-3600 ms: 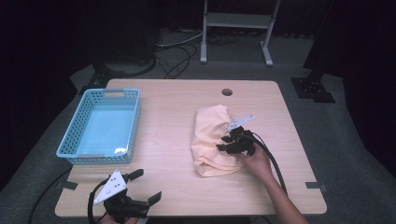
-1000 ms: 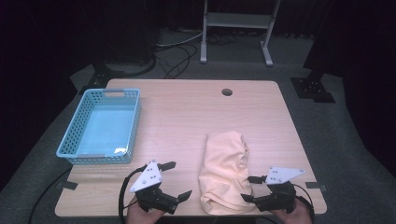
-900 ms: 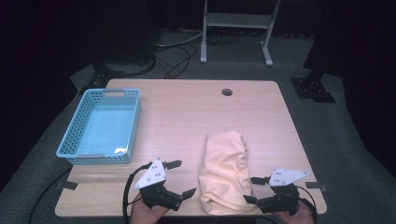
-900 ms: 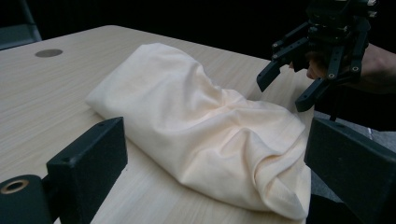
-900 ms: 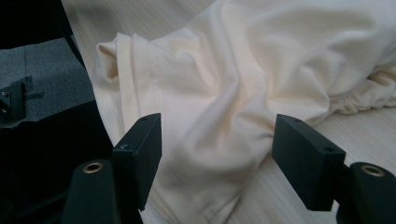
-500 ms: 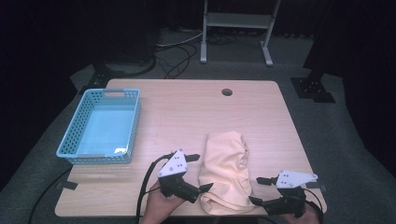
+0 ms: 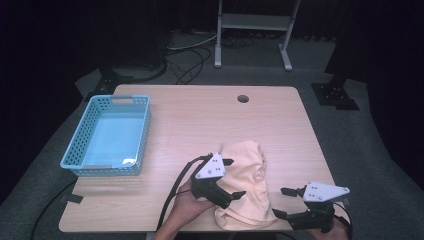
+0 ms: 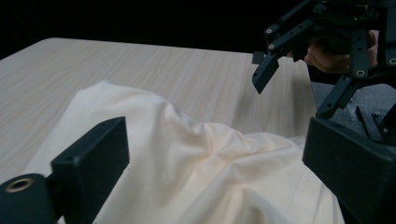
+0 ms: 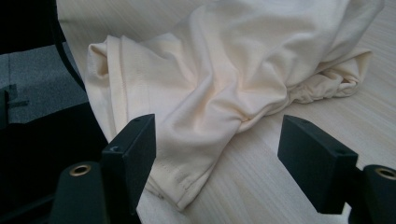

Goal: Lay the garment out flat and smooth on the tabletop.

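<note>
Both sets of fingers gape empty, so close your left gripper (image 7: 227,179) and right gripper (image 7: 284,202) on the cloth's (image 7: 248,172) near hem.

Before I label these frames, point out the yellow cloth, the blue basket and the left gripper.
yellow cloth (image 7: 247,172), high view, middle folds.
blue basket (image 7: 143,131), high view, right rim.
left gripper (image 7: 233,178), high view, between its fingertips.

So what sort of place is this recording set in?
Probably a lab or studio set up for recording, not a home: a bare wooden table with a cable hole, dark curtained surroundings, cables across grey carpet, and a metal stand behind.
</note>
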{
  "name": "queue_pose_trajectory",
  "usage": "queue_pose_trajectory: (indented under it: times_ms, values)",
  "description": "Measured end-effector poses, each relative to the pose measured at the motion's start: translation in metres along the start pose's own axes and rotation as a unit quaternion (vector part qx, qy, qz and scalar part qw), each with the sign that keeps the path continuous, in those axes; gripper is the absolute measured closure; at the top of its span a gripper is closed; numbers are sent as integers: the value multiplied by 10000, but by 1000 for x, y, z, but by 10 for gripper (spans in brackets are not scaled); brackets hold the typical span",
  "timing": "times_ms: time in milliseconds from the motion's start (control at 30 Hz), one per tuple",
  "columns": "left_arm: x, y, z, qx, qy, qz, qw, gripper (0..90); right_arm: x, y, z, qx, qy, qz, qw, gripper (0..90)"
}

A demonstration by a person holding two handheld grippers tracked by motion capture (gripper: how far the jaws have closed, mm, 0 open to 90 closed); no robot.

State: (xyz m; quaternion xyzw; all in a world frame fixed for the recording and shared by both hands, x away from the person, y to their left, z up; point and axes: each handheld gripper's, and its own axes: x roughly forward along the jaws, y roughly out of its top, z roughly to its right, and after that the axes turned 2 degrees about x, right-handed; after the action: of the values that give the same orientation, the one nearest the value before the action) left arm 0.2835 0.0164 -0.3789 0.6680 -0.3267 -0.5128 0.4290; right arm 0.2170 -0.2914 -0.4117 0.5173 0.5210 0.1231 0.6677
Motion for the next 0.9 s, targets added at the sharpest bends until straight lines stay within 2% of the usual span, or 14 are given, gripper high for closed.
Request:
queue_pose_trajectory:
  times_ms: [100, 233, 400, 467, 567, 667, 733, 833, 900]
  values:
    - [8, 5, -2, 217, 10, -65, 9997, 99, 0, 0, 0, -14, 6, -4, 10000, 272]
    - [19, 10, -7, 384, -86, -122, 9992, 136, -1, 0, 0, -27, -5, 13, 10000, 272]
    - [34, 15, -14, 437, -183, -304, 9984, 136, -2, 0, 1, -19, -20, 27, 10000, 272]
    - [39, 16, -17, 485, -220, -315, 9981, 136, -2, 0, 2, -29, -20, 37, 10000, 272]
    - [45, 19, -24, 434, -339, -363, 9978, 136, -2, 0, 3, -26, -28, 27, 10000, 272]
    - [51, 22, -28, 521, -344, -374, 9973, 136, -2, -1, 4, -60, -22, 28, 10000, 272]
    - [56, 23, -32, 541, -407, -490, 9965, 137, -1, -1, 5, -54, -32, 30, 10000, 272]
    - [62, 22, -37, 682, -480, -602, 9947, 178, -1, -1, 5, -76, -70, 4, 9999, 272]
    - [65, 21, -40, 703, -511, -657, 9940, 218, -1, -1, 6, -68, -69, -7, 10000, 272]
